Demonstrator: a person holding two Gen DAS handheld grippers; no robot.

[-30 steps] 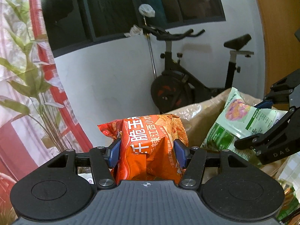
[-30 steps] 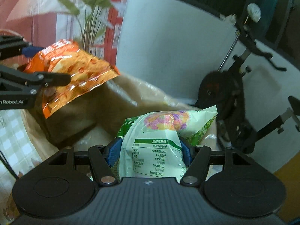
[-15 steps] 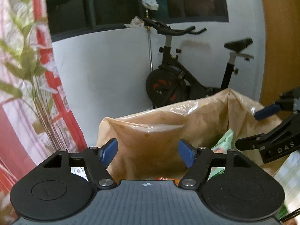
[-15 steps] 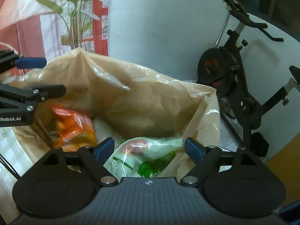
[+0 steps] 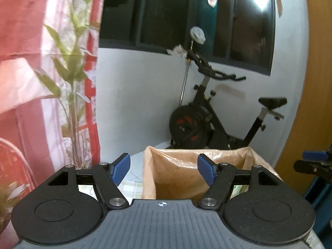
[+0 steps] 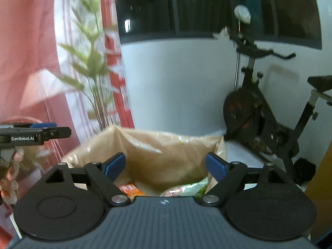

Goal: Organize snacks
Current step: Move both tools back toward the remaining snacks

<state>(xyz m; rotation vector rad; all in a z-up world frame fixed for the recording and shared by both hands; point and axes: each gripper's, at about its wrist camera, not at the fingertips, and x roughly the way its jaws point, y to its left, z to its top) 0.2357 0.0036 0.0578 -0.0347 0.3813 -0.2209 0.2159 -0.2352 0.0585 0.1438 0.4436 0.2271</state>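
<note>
The left gripper [image 5: 162, 171] stands wide with nothing between its blue pads. Its jaws have just been opening, though they settled before this instant. The right gripper [image 6: 165, 166] is wider yet; its jaws have just been opening too, and the gap between them is bare.

Just ahead of and below both grippers stands the open tan crinkled plastic bag [image 6: 166, 151]. In the right wrist view, deep in the bag and just past the gripper's body, lie two snack packets. The orange foil packet [image 6: 129, 188] sits toward the left finger, and the green and white packet [image 6: 184, 187] toward the right. The left wrist view shows only the bag's [image 5: 186, 172] inner wall.

Both packets seem to be dropped in, so this step looks finished and the hands are clear of the bag. The next move probably calls for turning away to find more snacks, none of which show here.

Counted: two grippers, one bag, two packets. Beyond the bag stand one black exercise bike [image 5: 211, 122] to the right and one leafy green plant [image 6: 93, 72] to the left.
</note>
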